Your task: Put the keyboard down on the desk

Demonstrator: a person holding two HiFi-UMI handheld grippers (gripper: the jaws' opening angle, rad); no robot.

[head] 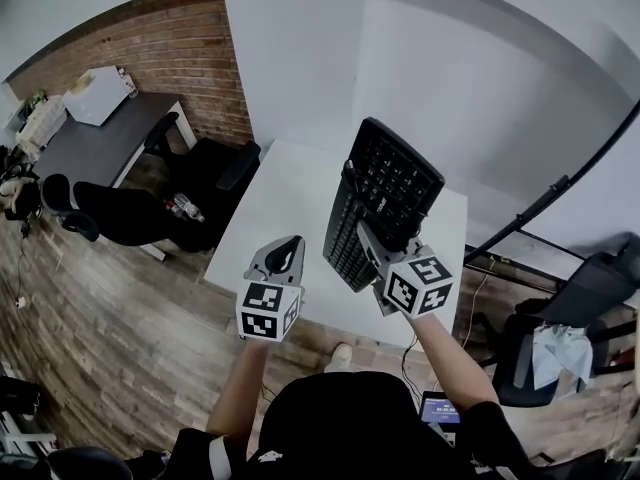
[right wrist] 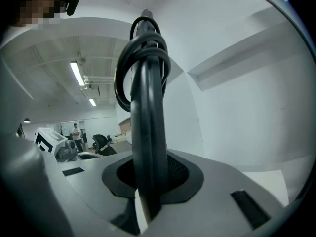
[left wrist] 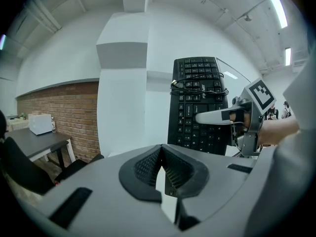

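A black keyboard (head: 385,193) with its cable (right wrist: 123,73) wound round it hangs tilted in the air over the white desk (head: 285,198). My right gripper (head: 372,236) is shut on its near edge. In the right gripper view the keyboard (right wrist: 145,132) stands edge-on between the jaws of the right gripper (right wrist: 148,181). My left gripper (head: 285,253) is to the left of the keyboard, over the desk's front edge, shut with nothing in it. The left gripper view shows the left gripper (left wrist: 160,169) with its pads together, and beyond it the keyboard (left wrist: 197,107) upright in the right gripper (left wrist: 207,116).
A white wall and pillar stand behind the desk. A black office chair (head: 215,173) is at the desk's left. A grey desk (head: 100,143) with a white box (head: 95,93) stands by the brick wall. Another chair (head: 560,328) is at the right, on the wooden floor (head: 120,348).
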